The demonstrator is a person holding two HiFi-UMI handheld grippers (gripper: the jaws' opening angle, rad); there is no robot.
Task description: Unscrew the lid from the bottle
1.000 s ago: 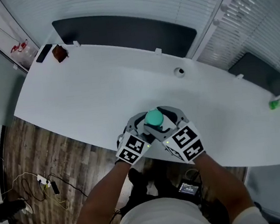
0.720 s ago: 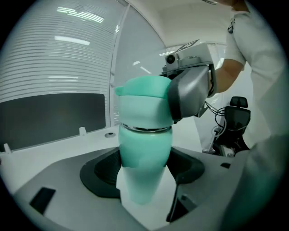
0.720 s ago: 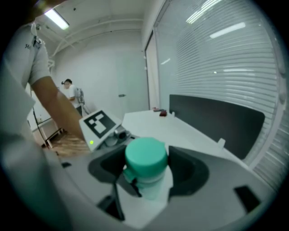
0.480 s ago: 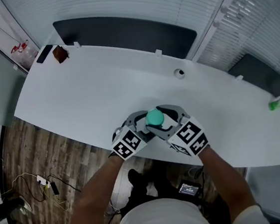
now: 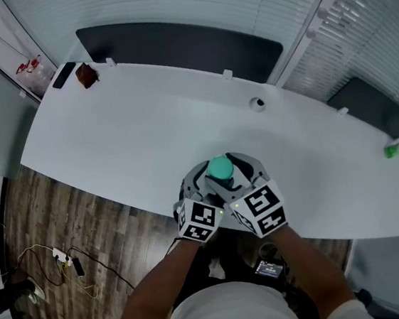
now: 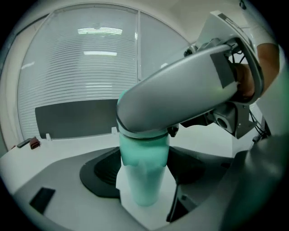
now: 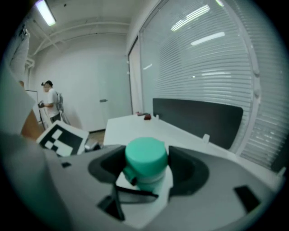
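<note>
A translucent teal bottle with a teal lid stands upright on the white table, near its front edge. My left gripper is shut on the bottle's body, with a dark pad on each side of it. My right gripper comes in from the other side, higher up, and is shut on the lid, its pads against both sides. In the left gripper view the right gripper's grey jaw crosses over the bottle and hides the lid.
A black flat device and a small dark red object lie at the table's far left corner. A cable hole sits mid-table, and a green object at the right end. A person stands far off.
Both marker cubes swung outward half a second ago and have now come back closer together near the table's front edge. The bottle stays in place between the jaws.
</note>
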